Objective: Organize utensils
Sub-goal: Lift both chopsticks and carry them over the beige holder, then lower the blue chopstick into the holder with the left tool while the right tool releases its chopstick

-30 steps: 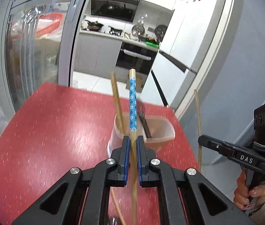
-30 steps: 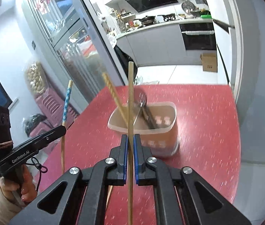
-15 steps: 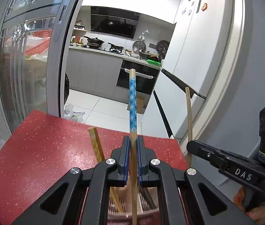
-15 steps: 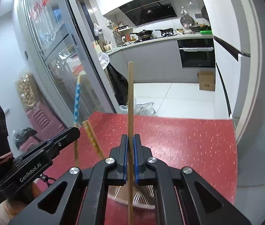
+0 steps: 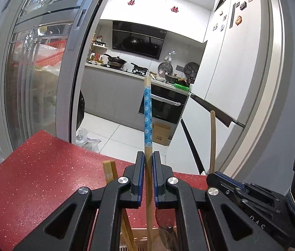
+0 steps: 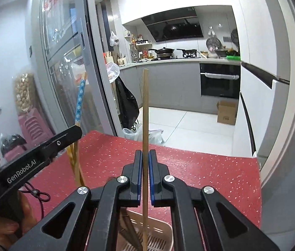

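Note:
My left gripper [image 5: 146,158] is shut on a chopstick with a blue flowered sleeve [image 5: 147,113], held upright; its lower end reaches down into the beige slotted utensil holder [image 5: 141,241] right under the jaws. My right gripper [image 6: 145,156] is shut on a plain wooden chopstick [image 6: 145,108], also upright, its lower end inside the same holder [image 6: 160,236]. Two more wooden chopsticks [image 5: 109,172] lean in the holder, and a metal utensil [image 5: 166,233] lies in it. In the right wrist view the left gripper [image 6: 72,133] with its blue chopstick [image 6: 80,100] shows at left; the right gripper [image 5: 212,177] shows at right in the left wrist view.
The holder stands on a red speckled table [image 5: 34,173] whose far edge [image 6: 199,151] is close ahead. Beyond it lie a glass sliding door [image 5: 43,79], a white fridge [image 5: 237,79] and a kitchen with an oven [image 6: 220,81]. A hand [image 6: 3,228] holds the left gripper.
Both grippers have moved forward over the holder, which has slid from mid-frame to the bottom edge under the jaws. Both chopsticks stay gripped, their lower ends now in the holder.

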`<state>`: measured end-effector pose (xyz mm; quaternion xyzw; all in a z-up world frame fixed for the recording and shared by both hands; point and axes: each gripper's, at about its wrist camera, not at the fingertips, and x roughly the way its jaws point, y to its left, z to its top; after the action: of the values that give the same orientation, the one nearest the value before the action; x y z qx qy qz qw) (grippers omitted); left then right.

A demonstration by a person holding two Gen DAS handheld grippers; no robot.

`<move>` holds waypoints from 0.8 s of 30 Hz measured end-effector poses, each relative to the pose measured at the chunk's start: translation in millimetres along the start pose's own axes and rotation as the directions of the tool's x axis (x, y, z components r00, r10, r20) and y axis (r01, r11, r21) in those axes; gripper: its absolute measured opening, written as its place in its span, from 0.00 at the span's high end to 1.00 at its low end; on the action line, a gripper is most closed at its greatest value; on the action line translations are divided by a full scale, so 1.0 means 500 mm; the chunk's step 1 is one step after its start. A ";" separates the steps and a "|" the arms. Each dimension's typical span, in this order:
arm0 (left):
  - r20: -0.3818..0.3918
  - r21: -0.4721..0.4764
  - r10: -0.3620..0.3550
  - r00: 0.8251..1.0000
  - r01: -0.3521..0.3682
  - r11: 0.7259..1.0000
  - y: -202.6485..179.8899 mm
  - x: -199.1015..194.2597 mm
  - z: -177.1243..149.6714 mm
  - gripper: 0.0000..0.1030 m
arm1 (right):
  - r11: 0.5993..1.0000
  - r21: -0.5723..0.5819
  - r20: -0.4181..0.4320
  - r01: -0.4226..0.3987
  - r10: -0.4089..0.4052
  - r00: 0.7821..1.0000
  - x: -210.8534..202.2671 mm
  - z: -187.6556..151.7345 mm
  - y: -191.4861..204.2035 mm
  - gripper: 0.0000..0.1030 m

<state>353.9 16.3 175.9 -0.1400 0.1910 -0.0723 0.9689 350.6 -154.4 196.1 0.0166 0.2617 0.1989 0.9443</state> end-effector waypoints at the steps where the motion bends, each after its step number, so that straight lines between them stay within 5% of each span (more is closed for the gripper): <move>1: 0.006 0.003 0.002 1.000 -0.002 1.000 0.001 0.000 -0.008 0.67 | 1.000 -0.011 -0.001 0.004 -0.004 1.000 0.005 -0.007 0.003 0.94; 11: 0.030 0.078 0.023 0.999 -0.025 0.997 -0.024 -0.024 -0.074 0.67 | 0.986 -0.157 0.006 0.052 -0.052 0.999 0.011 -0.082 0.049 0.94; 24: -0.043 0.141 0.085 0.995 -0.078 0.987 -0.009 -0.042 -0.111 0.67 | 0.990 -0.140 -0.073 0.004 -0.014 0.997 0.016 -0.118 0.042 0.94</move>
<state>312.6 2.8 135.5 -0.0621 0.2147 -0.0491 0.9735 320.0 -136.3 144.3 -0.0579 0.2818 0.2129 0.9338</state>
